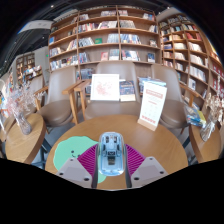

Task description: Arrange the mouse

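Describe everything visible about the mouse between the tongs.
The mouse is a small computer mouse, light grey to pale blue with a darker strip down its middle, seemingly smooth plastic. It lies lengthwise between the two fingers of the tongs, pointing away from the camera. The purple pads flank it closely on both sides; whether they press on it cannot be told. It appears to sit over the round wooden table, near a green mat.

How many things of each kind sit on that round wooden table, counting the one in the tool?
Mouse, between the tool fingers: 1
Green mat: 1
Standing sign cards: 2
Total: 4
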Action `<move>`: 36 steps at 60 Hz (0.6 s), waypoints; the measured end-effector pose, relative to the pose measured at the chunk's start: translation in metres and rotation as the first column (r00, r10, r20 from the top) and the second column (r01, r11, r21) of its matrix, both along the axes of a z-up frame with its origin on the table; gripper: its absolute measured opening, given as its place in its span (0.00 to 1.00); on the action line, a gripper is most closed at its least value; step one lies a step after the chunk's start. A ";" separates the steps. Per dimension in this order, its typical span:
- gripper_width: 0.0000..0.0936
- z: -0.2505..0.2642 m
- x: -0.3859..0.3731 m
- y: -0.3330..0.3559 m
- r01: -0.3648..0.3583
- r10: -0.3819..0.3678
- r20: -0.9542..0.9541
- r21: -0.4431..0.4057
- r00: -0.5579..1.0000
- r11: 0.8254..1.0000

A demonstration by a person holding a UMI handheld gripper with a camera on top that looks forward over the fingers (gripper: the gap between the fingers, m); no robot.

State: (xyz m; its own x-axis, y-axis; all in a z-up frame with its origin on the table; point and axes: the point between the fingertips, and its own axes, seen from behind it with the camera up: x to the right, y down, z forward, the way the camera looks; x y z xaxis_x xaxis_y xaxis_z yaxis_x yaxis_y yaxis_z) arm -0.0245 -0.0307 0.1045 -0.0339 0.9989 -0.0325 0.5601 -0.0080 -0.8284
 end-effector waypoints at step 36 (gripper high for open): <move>0.55 -0.115 -0.022 -0.116 -0.046 0.043 0.168 0.013 0.985 0.999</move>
State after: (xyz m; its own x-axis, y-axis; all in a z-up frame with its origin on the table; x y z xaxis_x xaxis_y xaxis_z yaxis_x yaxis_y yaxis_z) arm -0.0468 -0.1466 -0.0101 -0.0741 0.9969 -0.0249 0.6906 0.0333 -0.7224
